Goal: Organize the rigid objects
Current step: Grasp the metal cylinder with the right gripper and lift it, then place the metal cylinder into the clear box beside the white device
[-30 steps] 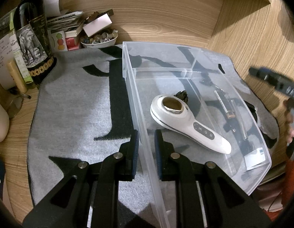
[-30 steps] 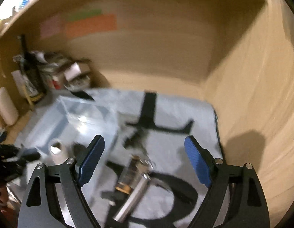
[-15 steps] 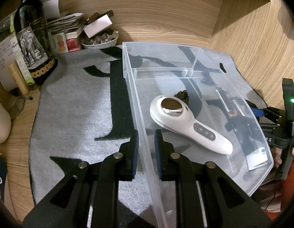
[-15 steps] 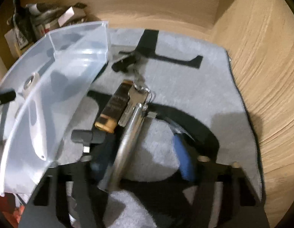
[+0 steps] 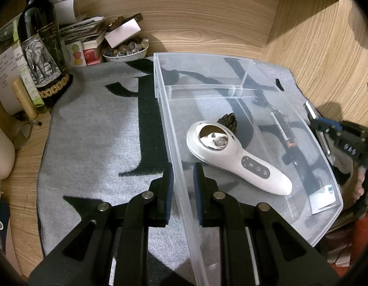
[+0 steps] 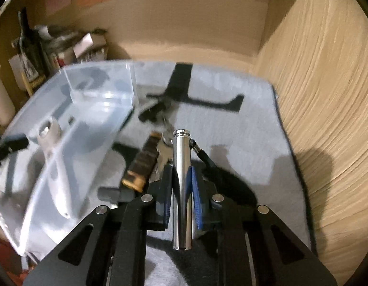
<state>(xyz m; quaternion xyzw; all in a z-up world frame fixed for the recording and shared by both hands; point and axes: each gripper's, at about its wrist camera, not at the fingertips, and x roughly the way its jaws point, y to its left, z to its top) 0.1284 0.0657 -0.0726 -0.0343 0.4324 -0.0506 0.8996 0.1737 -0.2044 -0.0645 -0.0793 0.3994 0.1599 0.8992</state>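
My left gripper point(image 5: 182, 178) is shut on the left wall of a clear plastic bin point(image 5: 174, 166) on the grey mat. Inside the bin lie a white handheld device point(image 5: 238, 162) and a small dark pinecone-like object point(image 5: 228, 121). My right gripper point(image 6: 180, 186) is shut on a shiny metal cylinder point(image 6: 182, 166), which points forward above the mat just right of the bin point(image 6: 65, 124). A dark stick with a tan cap point(image 6: 142, 164), keys and a black fob point(image 6: 157, 110) lie on the mat beside it. The right gripper shows at the right edge of the left wrist view point(image 5: 336, 133).
A dark wine bottle point(image 5: 41, 47), papers, boxes and a bowl of beads point(image 5: 125, 51) crowd the back left corner. Wooden walls close the back and the right side point(image 6: 326, 95). The grey mat point(image 5: 96, 131) has black markings.
My right gripper came down over the metal cylinder, shut on it and lifted its end. The left gripper stayed clamped on the bin wall.
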